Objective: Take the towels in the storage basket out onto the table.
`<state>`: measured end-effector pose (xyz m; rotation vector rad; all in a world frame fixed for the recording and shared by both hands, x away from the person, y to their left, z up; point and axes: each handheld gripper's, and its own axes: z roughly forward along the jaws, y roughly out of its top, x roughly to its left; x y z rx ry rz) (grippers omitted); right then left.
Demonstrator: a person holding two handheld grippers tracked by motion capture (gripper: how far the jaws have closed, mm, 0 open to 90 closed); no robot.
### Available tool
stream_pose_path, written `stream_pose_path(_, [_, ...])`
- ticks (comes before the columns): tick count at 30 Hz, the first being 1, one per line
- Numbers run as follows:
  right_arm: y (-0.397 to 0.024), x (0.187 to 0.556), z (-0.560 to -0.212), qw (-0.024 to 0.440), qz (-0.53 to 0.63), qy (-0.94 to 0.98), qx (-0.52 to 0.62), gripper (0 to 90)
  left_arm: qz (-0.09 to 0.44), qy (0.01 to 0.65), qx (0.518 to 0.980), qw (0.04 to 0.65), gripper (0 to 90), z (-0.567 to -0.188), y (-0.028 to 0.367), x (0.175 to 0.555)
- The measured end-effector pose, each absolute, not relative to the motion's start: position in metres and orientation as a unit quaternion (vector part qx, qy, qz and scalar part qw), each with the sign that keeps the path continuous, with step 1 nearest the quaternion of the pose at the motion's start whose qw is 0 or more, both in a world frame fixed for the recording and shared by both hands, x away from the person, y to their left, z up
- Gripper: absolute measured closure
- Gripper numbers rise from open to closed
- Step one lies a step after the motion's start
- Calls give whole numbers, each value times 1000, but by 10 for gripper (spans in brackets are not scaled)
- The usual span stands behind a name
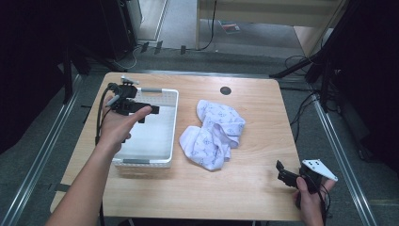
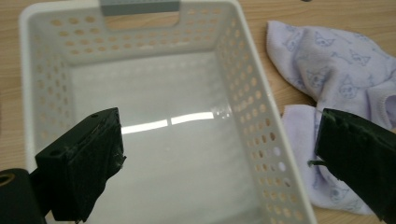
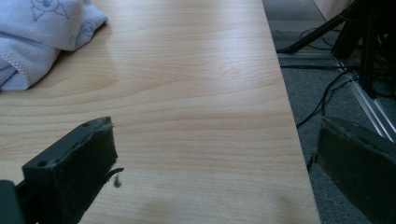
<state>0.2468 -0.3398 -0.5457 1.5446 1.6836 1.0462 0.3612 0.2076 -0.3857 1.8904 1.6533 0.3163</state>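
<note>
**Jaws wide over the basket, cloth waits on the table**

Left hand-held gripper (image 1: 141,111) hangs above the white perforated basket (image 1: 170,123), and in its own view the two black jaws stand well apart with nothing between them, the basket's glossy floor bare below. Over to the basket's right, just beside its wall, lies the crumpled white cloth (image 1: 212,133) with a faint blue print, resting on the wooden table (image 1: 254,183). Down at the near right corner, the right hand-held gripper (image 1: 283,173) sits low over bare wood, well apart from the cloth, its jaws also spread and holding nothing. A small dark round hole (image 1: 225,90) marks the table's far edge.
</note>
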Motion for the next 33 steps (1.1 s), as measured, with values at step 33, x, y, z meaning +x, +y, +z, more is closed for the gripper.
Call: stream_pose_path(33, [-340,247,-546,310,394,634,588,0,140,680,636,337,18,-451,314,277])
